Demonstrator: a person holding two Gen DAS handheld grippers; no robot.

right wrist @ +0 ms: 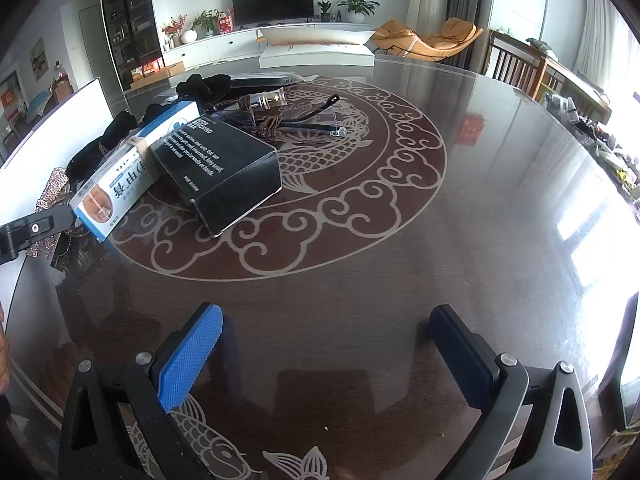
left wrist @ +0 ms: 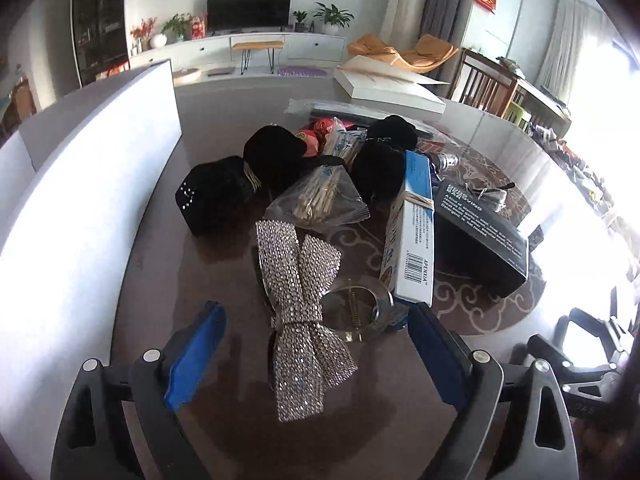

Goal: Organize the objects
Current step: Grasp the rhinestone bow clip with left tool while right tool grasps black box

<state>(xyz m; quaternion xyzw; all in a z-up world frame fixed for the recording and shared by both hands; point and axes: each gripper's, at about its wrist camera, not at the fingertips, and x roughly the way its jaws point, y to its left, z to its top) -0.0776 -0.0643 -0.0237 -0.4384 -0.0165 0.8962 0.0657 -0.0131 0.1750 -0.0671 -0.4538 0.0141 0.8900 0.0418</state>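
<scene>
1. My left gripper (left wrist: 316, 356) stands apart, its pads either side of the sequin bow (left wrist: 304, 320) but not touching it.
2. The bow lies flat on the table (left wrist: 160, 280), at the near end of the clutter, beside a clear ring (left wrist: 358, 308).
3. I should probably centre on the bow's knot, keep off the ring, then close.
4. My right gripper (right wrist: 326, 356) is apart and empty, over bare table toward the near edge.
</scene>
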